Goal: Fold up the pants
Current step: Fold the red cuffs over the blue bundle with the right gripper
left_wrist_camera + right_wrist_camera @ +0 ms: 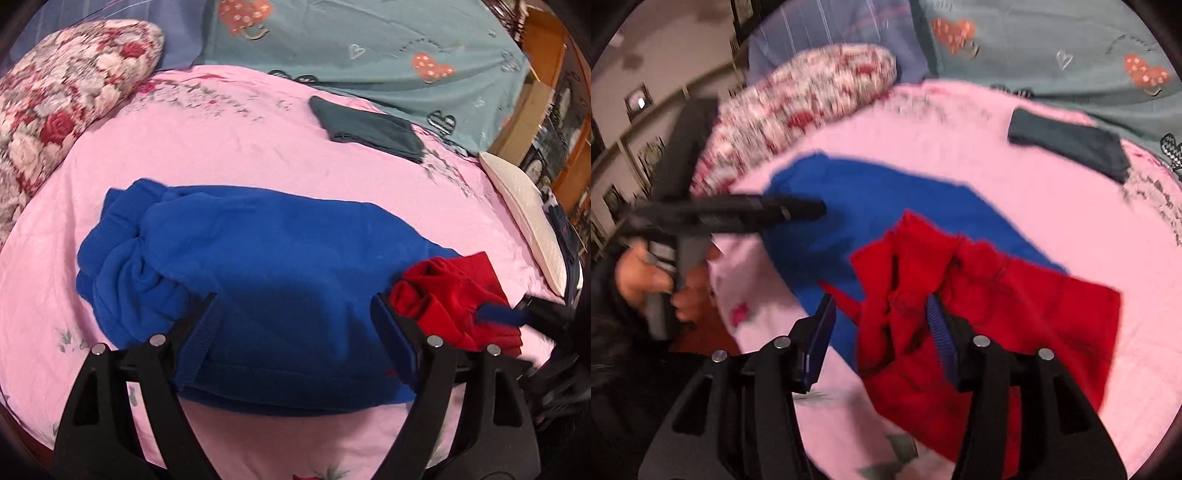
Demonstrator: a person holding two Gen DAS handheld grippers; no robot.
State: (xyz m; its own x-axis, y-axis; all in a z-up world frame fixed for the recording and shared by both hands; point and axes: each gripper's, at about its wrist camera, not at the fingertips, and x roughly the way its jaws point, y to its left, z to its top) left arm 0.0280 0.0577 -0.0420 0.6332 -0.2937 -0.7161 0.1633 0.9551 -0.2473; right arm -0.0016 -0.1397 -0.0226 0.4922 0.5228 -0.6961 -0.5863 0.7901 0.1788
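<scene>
Folding the blue pants point(258, 254) seems partly done, judging from the thick bundle lying on the pink bed sheet point(207, 147). Seen from the left wrist: left tool point(295, 317) wide apart, holding nothing, with the blue bundle directly ahead of it and partly between its two fingers. Long axis of the bundle running across the tool, from the gathered waistband on the far left side to the red part point(458, 299) on the right side. Cannot say whether the red cloth belongs to the same garment or is a second one; touching the blue cloth in any case.

Seen from the right wrist: right tool point(882, 325) also spread apart, nothing clamped, red cloth point(997, 306) lying just ahead and between its fingers, blue cloth further ahead and to the left. Motion blur here, so fine contact not clear. Left tool visible there too, pointing over the blue cloth.

Probably next: closing the right tool on the red end, being the nearer one, and the left tool on the near blue edge, then bringing one end over along the long axis. Folded grey garment point(369, 129) well apart, far ahead.
</scene>
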